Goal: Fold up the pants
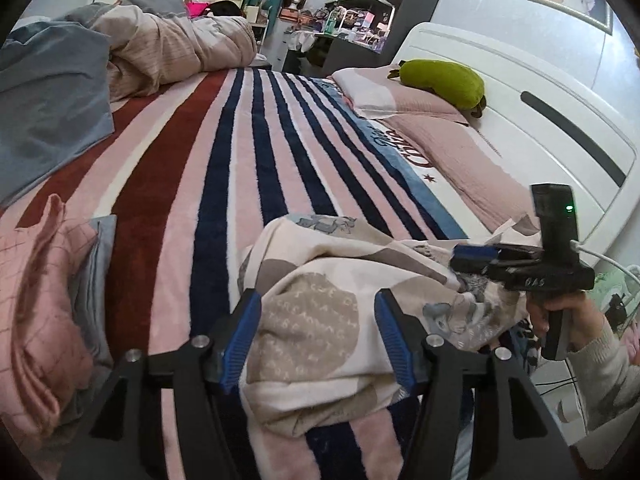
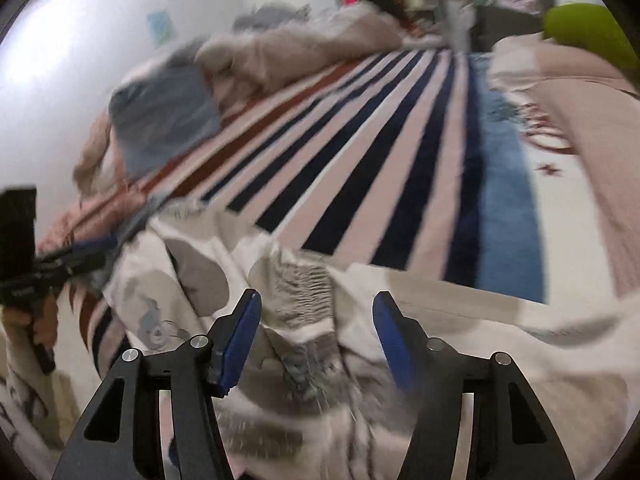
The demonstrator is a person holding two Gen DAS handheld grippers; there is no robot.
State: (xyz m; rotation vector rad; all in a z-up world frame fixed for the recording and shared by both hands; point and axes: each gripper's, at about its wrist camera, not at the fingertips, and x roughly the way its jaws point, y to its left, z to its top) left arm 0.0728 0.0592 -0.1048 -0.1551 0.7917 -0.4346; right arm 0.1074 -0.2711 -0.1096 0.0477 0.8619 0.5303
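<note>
The pants [image 1: 328, 320] are cream with grey and beige patches and cartoon prints. They lie crumpled on the striped blanket [image 1: 224, 168] at the near edge of the bed. My left gripper [image 1: 318, 338] is open, its blue pads on either side of a bunched fold. My right gripper [image 2: 316, 340] is open over the gathered waistband [image 2: 304, 292]; the view is blurred. The right gripper also shows in the left wrist view [image 1: 476, 254] at the pants' right end, and the left gripper shows in the right wrist view [image 2: 92, 252] at their left end.
A pink checked folded cloth [image 1: 40, 300] lies at the left. A rumpled duvet [image 1: 160, 44] and grey-blue sheet [image 1: 44, 108] sit at the far left. Pink pillows [image 1: 440, 136] and a green plush [image 1: 440, 80] lie by the white headboard [image 1: 540, 100]. Shelves [image 1: 360, 0] stand beyond.
</note>
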